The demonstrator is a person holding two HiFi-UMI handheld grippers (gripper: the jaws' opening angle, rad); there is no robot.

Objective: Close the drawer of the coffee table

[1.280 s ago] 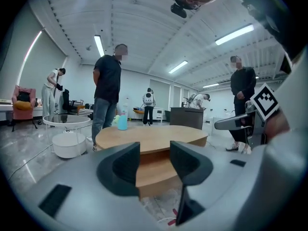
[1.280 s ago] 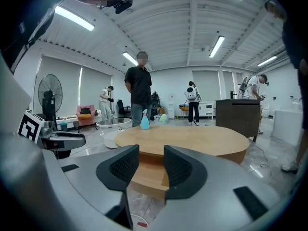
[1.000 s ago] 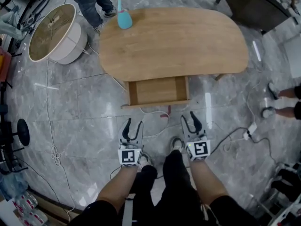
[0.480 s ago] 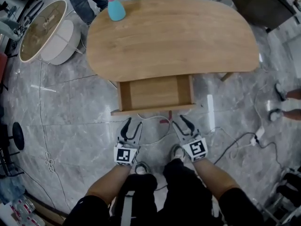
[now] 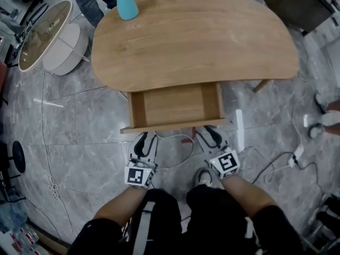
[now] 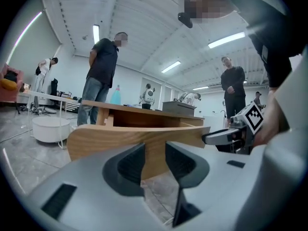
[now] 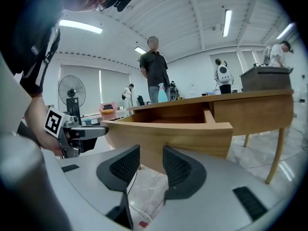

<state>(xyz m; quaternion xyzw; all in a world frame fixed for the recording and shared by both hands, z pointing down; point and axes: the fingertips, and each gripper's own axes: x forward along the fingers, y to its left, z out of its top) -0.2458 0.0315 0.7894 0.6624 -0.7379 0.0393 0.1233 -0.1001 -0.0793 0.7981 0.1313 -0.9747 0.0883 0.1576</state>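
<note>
Holds the left gripper [image 5: 146,141] with its black pads [image 6: 129,163] apart and clamped on nothing, having just drawn them closer together; looks through the gap straight at the pale wooden drawer front [image 6: 120,137] close ahead, though cannot tell whether the tips touch it. Holds the right gripper [image 5: 210,135] the same way, pads [image 7: 179,172] parted and pressing on nothing, aimed at the same drawer front nearer its right end. Carries a marker cube [image 5: 138,176] behind each pair of jaws, at the end of a bare forearm. Places both grippers side by side just on the near side of the drawer front, the left one by its left part, the right one by its right part. Finds the drawer [image 5: 175,104] pulled well out from under the near edge of the oval wooden coffee table [image 5: 196,36], with its wooden bottom in plain sight from the head view. Passes a white cable [image 5: 191,149] lying on the grey marble floor [image 5: 79,121] between the two grippers. Takes in a teal bottle [image 5: 126,7] upright at the table's far left edge, a round white drum-shaped stand [image 5: 58,54] on the floor left of the table, well apart from the drawer, and a power strip [image 5: 297,152] with cords off to the right. Catches a standing person [image 6: 103,69] beyond the table in the left gripper view.
</note>
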